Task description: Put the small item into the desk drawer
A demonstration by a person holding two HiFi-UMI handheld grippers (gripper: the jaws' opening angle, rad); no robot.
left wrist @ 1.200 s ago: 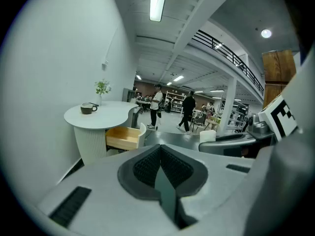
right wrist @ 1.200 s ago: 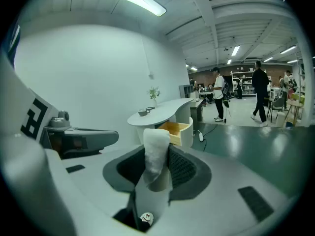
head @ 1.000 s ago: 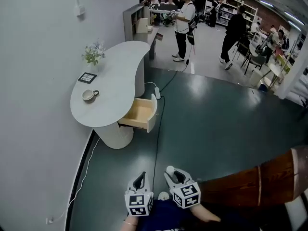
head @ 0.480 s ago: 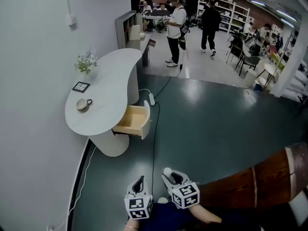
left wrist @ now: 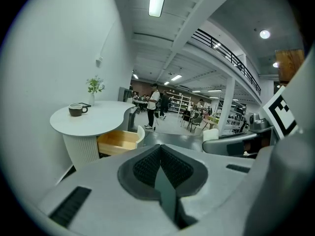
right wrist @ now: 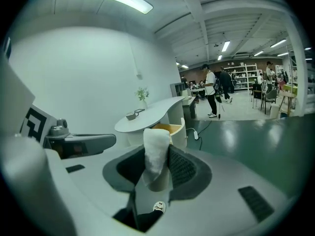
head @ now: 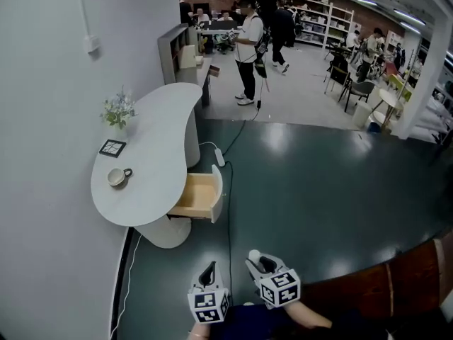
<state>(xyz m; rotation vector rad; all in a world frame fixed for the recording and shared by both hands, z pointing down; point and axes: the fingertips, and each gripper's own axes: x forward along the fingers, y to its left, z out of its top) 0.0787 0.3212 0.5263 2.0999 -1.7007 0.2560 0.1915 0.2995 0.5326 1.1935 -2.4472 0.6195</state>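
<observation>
While the small white item (right wrist: 156, 154) was clamped in the right gripper (head: 259, 262) and the left gripper (head: 208, 271) was shut empty, carrying was judged in hand; the open drawer (head: 200, 193), under the desk (head: 152, 129) edge and well apart, needed to be approached.

White item (right wrist: 156, 151) (foam, perhaps); drawer (head: 200, 195) open

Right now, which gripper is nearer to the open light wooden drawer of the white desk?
Left, slightly. The left gripper faces the open light wooden drawer almost straight on; the right gripper, holding a small white item, sits off to the right.
</observation>
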